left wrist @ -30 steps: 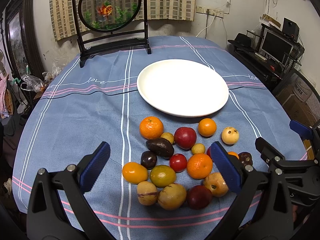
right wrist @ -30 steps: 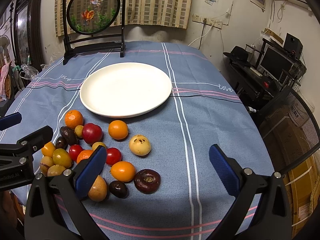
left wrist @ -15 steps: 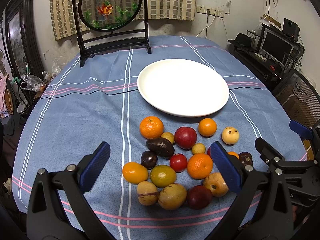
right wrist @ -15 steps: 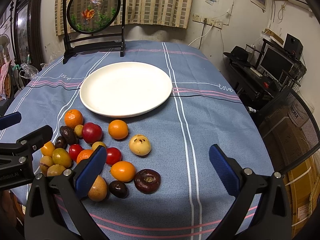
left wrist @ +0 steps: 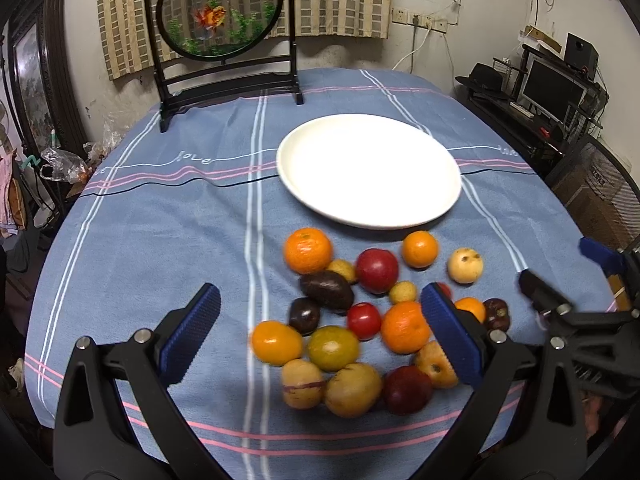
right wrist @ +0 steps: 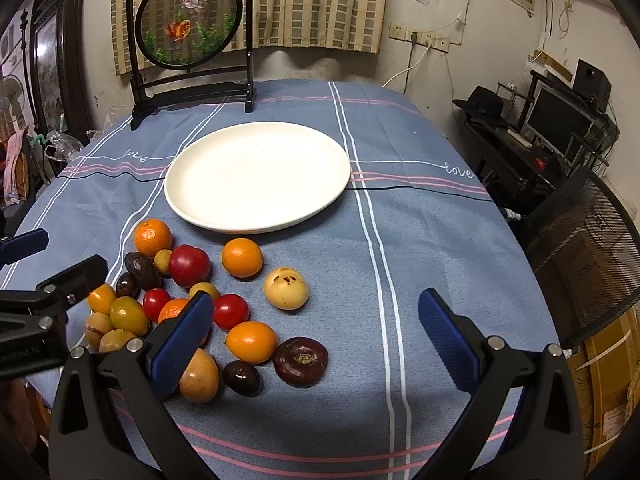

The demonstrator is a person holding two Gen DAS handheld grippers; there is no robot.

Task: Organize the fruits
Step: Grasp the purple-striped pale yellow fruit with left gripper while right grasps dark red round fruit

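Observation:
An empty white plate (left wrist: pixel 368 168) (right wrist: pixel 256 174) lies mid-table on the blue striped cloth. In front of it lies a loose cluster of several fruits: oranges (left wrist: pixel 307 250) (right wrist: pixel 242 257), a red apple (left wrist: pixel 377 270) (right wrist: pixel 189 265), a tomato (left wrist: pixel 363 320) (right wrist: pixel 230 311), a dark avocado (left wrist: pixel 326 289), a pale yellow fruit (right wrist: pixel 286 288) and a dark mangosteen (right wrist: pixel 300 360). My left gripper (left wrist: pixel 316 334) is open and empty, low over the near side of the cluster. My right gripper (right wrist: pixel 316 334) is open and empty over the cloth right of the fruits.
A black-framed round goldfish screen (left wrist: pixel 218 12) (right wrist: pixel 188 24) stands at the table's far edge. A desk with a monitor (right wrist: pixel 556 120) and a mesh chair (right wrist: pixel 588 248) stand off the table's right side. Clutter and bags lie left of the table (left wrist: pixel 64 164).
The left wrist view has shifted slightly and is blurred, so the left gripper is moving a little. The fruits, the plate and the right gripper have not moved.

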